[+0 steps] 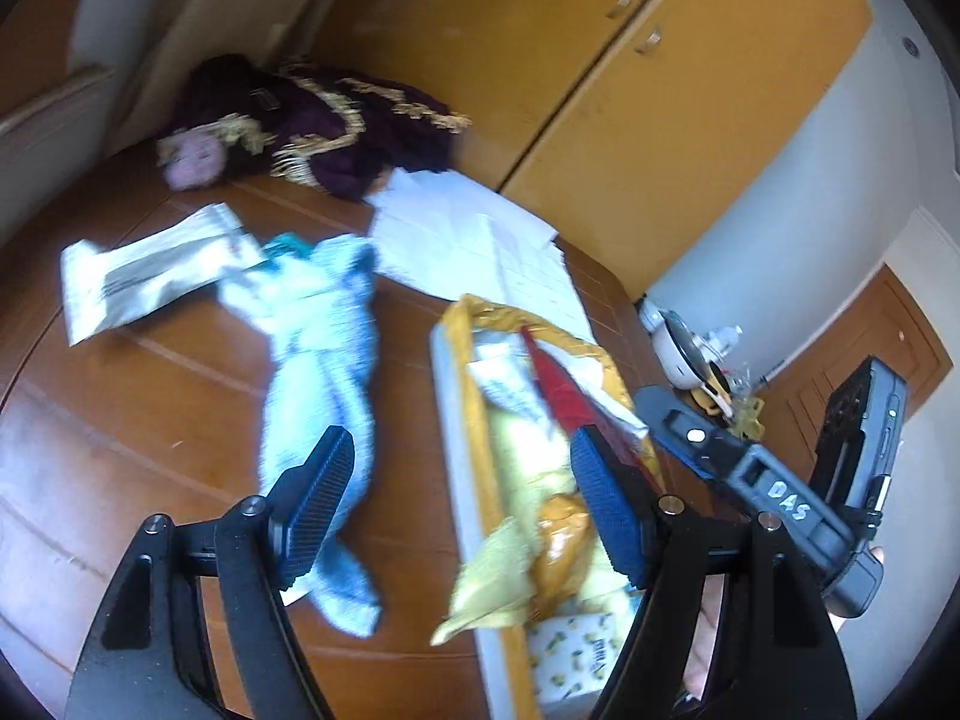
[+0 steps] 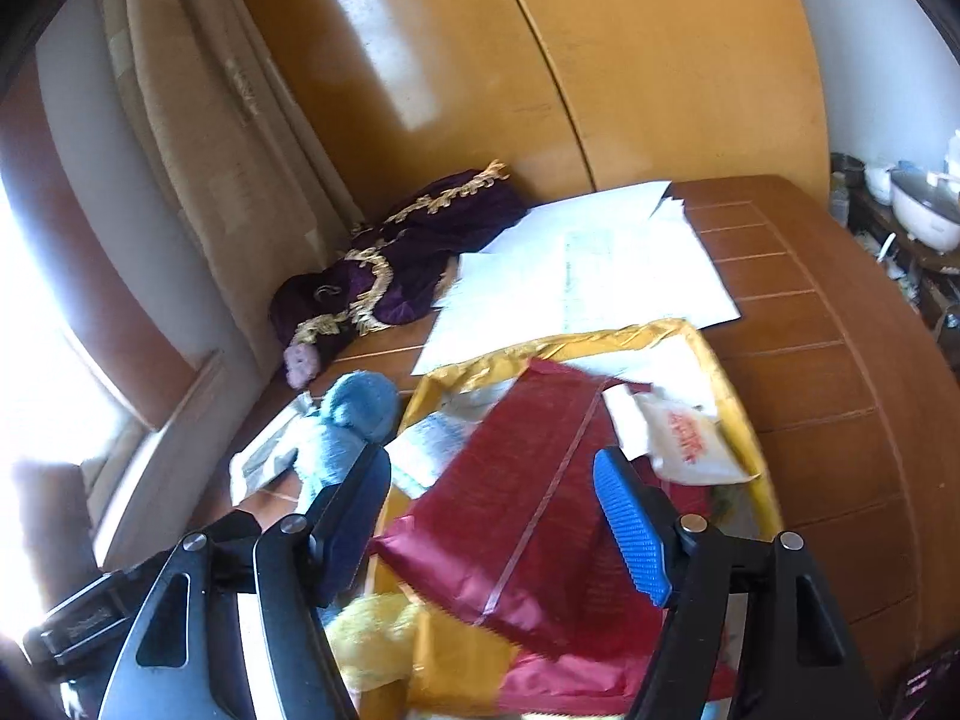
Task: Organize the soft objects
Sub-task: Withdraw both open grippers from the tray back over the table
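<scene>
Hovering over the wooden bench (image 1: 150,420), both tongs spread apart, nothing gripped. Left tongs (image 1: 462,510) hang above the gap between a light blue knitted garment (image 1: 318,372), lying flat under their left finger, and the box (image 1: 456,450) under their right finger. Beyond the garment: a silver foil pouch (image 1: 144,276), ahead-left. Farther ahead a purple gold-trimmed cloth (image 1: 336,126) by the wardrobe (image 1: 660,120), white papers (image 1: 468,234) just beside it. Right tongs (image 2: 492,528) hang over the yellow-lined box (image 2: 738,408); in it a dark red cloth (image 2: 528,480) straight below them, a white packet with red print (image 2: 690,444) ahead-right, something fluffy yellow (image 2: 372,636) near the left finger. Blue garment's end (image 2: 360,408) sits ahead-left, outside the box. Frames blurred.
</scene>
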A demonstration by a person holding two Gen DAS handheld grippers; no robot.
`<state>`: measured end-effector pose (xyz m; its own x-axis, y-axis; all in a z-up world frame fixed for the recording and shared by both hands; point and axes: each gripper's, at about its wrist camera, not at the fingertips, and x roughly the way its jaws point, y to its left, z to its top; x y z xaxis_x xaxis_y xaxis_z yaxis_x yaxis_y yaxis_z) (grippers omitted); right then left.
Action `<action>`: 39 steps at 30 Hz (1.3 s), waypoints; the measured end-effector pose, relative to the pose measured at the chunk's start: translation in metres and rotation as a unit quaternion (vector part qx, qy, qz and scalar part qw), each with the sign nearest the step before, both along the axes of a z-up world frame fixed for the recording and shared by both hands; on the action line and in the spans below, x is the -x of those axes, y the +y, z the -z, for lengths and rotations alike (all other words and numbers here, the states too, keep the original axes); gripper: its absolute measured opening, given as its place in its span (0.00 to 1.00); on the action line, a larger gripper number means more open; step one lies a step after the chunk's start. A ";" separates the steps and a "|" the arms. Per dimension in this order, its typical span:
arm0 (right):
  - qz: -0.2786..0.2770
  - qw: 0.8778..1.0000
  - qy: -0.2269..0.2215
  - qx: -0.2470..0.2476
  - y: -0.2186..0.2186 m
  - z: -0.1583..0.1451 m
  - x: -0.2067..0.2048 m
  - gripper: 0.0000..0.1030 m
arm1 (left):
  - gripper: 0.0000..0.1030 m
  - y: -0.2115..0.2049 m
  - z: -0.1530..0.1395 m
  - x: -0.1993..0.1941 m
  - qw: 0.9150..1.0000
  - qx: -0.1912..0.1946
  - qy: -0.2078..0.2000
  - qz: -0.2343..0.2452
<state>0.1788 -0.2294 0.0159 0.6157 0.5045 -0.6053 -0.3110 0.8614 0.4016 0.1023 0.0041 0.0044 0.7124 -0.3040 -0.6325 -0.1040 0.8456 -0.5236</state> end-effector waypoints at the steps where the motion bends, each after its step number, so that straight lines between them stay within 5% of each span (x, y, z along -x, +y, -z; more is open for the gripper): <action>1: -0.003 1.000 0.003 -0.001 0.003 -0.001 0.002 0.71 | 0.72 0.006 0.003 0.003 1.000 0.000 0.004 -0.011; 12: -0.037 0.999 0.023 0.006 0.055 0.001 0.027 0.72 | 0.72 0.027 0.011 0.029 0.999 -0.010 0.010 -0.043; 24: -0.062 0.997 -0.030 0.024 0.085 -0.017 0.056 0.72 | 0.72 0.048 0.018 0.041 0.998 -0.009 0.017 -0.065; 30: -0.109 0.994 0.021 0.000 0.106 0.001 0.049 0.72 | 0.72 0.059 0.021 0.046 0.997 -0.006 0.023 -0.077; 39: -0.090 0.994 0.069 0.006 0.105 0.024 0.042 0.71 | 0.72 0.064 0.030 0.047 0.996 -0.003 0.039 -0.083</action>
